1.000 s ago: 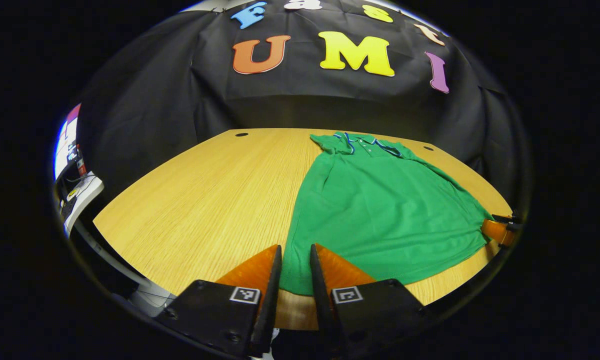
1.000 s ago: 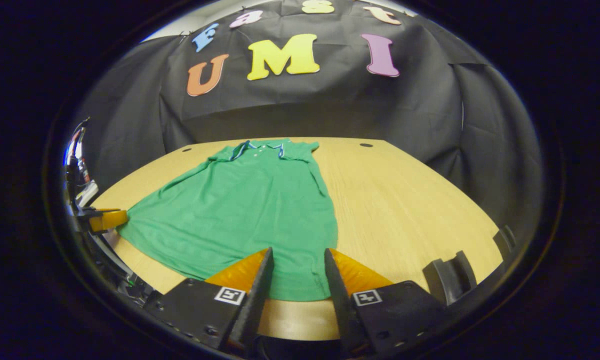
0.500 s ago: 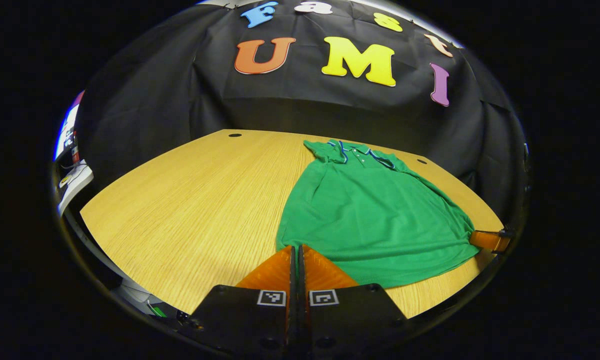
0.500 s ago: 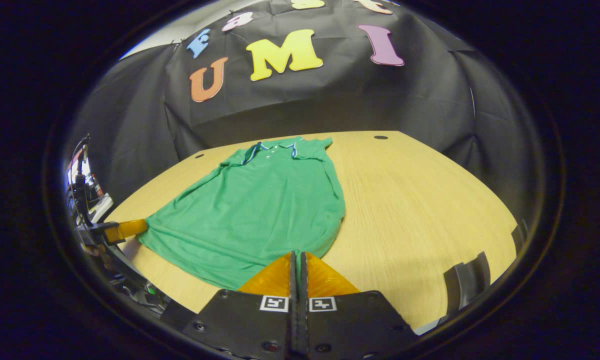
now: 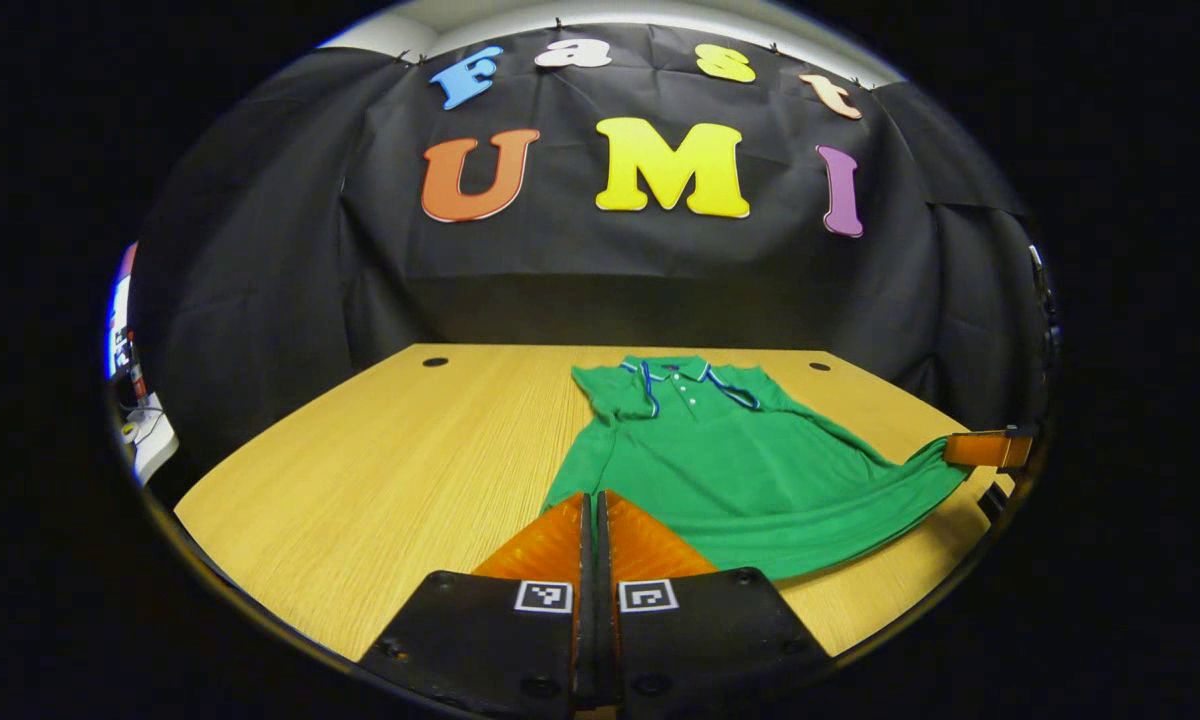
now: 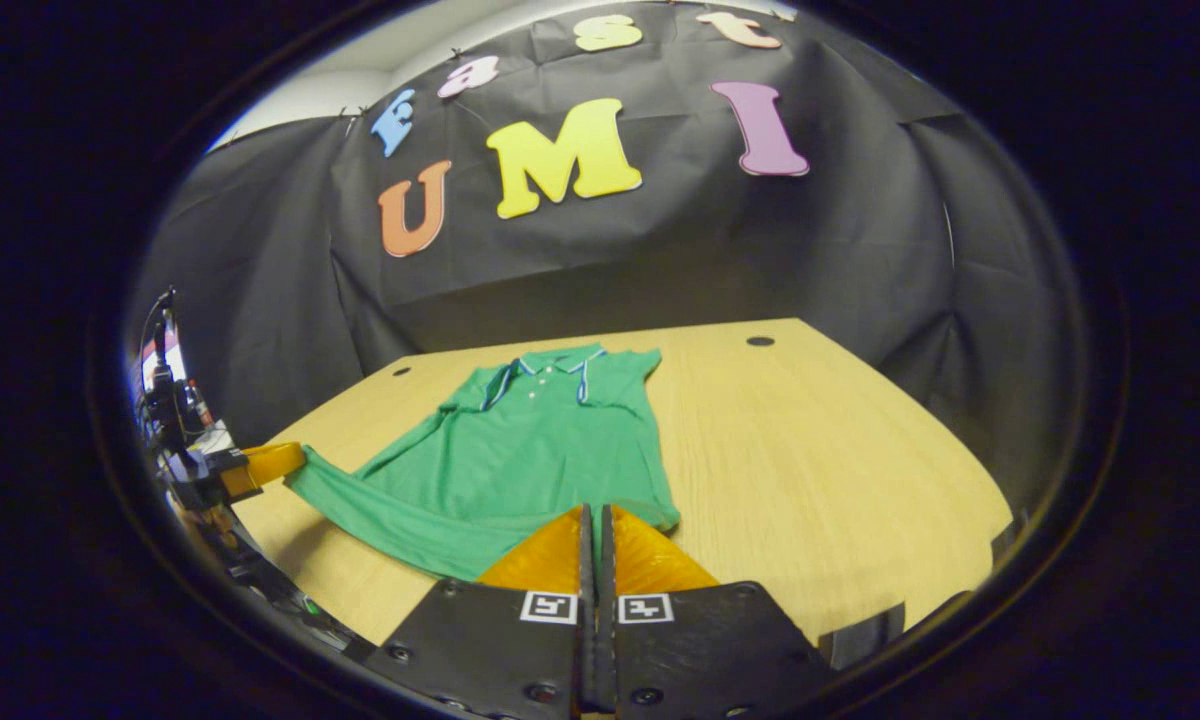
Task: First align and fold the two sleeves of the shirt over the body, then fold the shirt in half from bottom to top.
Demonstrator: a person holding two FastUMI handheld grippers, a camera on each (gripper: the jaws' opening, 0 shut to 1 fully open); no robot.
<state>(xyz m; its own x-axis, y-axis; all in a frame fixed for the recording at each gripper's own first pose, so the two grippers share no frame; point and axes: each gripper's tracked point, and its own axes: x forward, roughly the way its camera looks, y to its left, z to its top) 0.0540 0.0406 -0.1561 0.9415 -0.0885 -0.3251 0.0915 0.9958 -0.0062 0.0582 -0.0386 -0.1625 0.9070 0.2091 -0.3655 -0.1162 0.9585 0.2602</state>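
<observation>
I am pinching both hem corners of the green collared polo shirt (image 5: 740,470) between my closed left fingers (image 5: 594,510) and right fingers (image 6: 593,525), keeping them level while lifting toward the collar ahead.

No readable words, numbers or brand names can be made out on the things in the booth. The only signs are small square black-and-white coded markers: a pair (image 5: 544,596) on the body of the left tool (image 5: 592,497), one behind each finger, and a like pair (image 6: 548,606) on the right tool (image 6: 594,510). They carry block patterns, not letters or digits.
</observation>
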